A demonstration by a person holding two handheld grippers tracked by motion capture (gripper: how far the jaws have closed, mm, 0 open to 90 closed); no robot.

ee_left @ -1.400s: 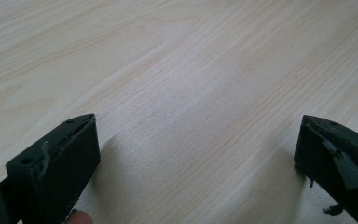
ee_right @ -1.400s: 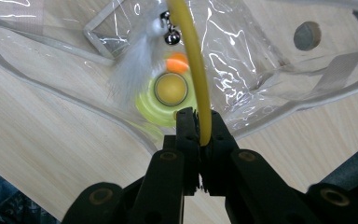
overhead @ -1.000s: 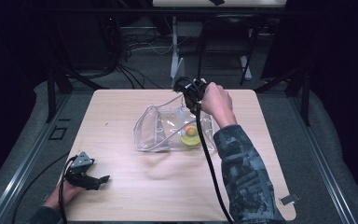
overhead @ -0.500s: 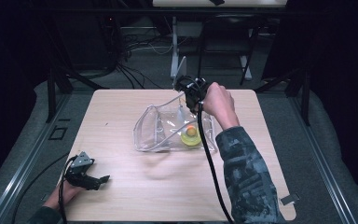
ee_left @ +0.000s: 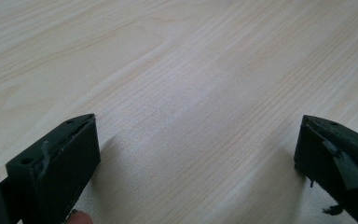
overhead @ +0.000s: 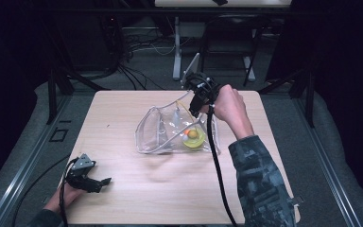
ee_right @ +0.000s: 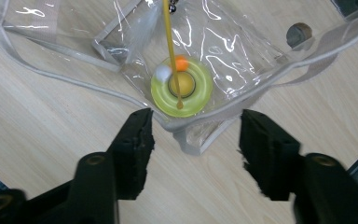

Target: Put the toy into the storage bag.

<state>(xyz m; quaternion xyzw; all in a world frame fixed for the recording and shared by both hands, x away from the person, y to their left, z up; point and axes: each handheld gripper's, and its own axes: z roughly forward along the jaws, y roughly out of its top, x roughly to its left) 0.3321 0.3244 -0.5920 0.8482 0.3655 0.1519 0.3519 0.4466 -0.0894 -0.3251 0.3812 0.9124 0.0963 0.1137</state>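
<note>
Above the far side of the pale wooden table (overhead: 137,189), right tool (ee_right: 196,140) spread wide, gripping nothing, poised over the clear plastic bag's (overhead: 157,130) rim. Inside, yellow-green ring toy (ee_right: 182,87). Probably reaching in next; needs lowering through the mouth. Left tool (ee_left: 196,149) agape, empty, low over the table. No legible writing.

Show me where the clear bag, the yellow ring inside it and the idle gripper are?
clear bag (overhead: 153,127), high view, its left plastic wall.
yellow ring (ee_right: 202,93), right gripper view, its right band.
left gripper (overhead: 105,181), high view, between its jaw tips.
</note>
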